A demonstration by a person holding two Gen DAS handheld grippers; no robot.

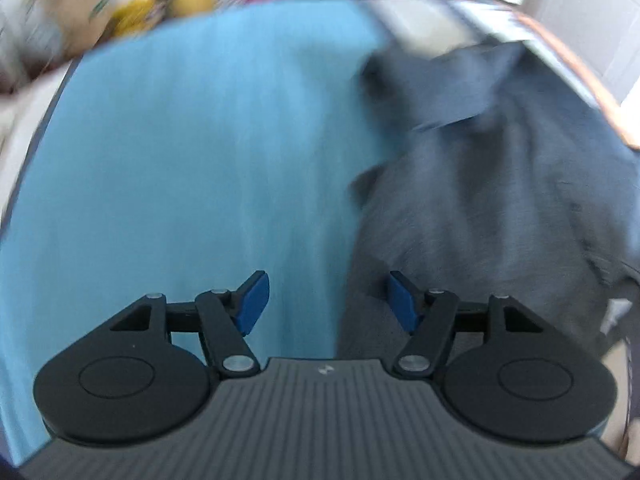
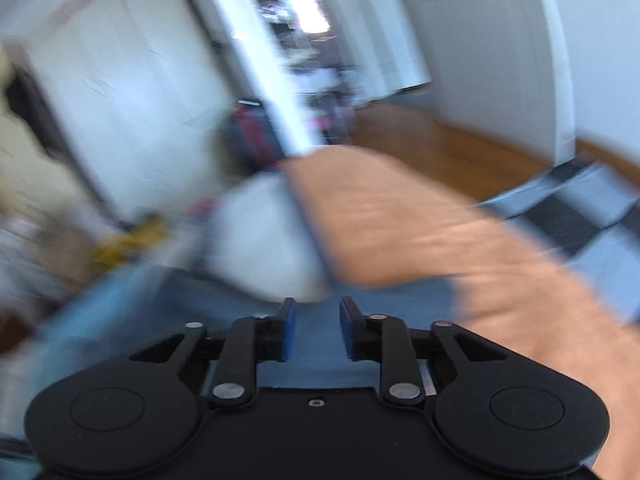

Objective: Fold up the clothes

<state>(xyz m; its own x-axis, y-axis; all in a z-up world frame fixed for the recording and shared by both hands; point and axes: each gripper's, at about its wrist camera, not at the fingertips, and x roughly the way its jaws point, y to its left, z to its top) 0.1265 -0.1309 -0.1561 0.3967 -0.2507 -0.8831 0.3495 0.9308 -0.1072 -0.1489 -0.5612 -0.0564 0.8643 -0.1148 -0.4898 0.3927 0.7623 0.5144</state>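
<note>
Each hand-held gripper (image 1: 328, 300) (image 2: 317, 330) has black linkage arms, silver pivot screws, round black discs and blue finger pads (image 1: 252, 304).

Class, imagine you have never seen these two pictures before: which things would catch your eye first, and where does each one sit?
In the left wrist view, the bright light blue cloth fills the left and middle, with a rumpled dark grey garment lying over its right side. The left gripper hangs open above their meeting edge, holding nothing. In the blurred right wrist view, a broad peach-orange cloth sweeps across the middle and right, beyond the open, empty right gripper.
</note>
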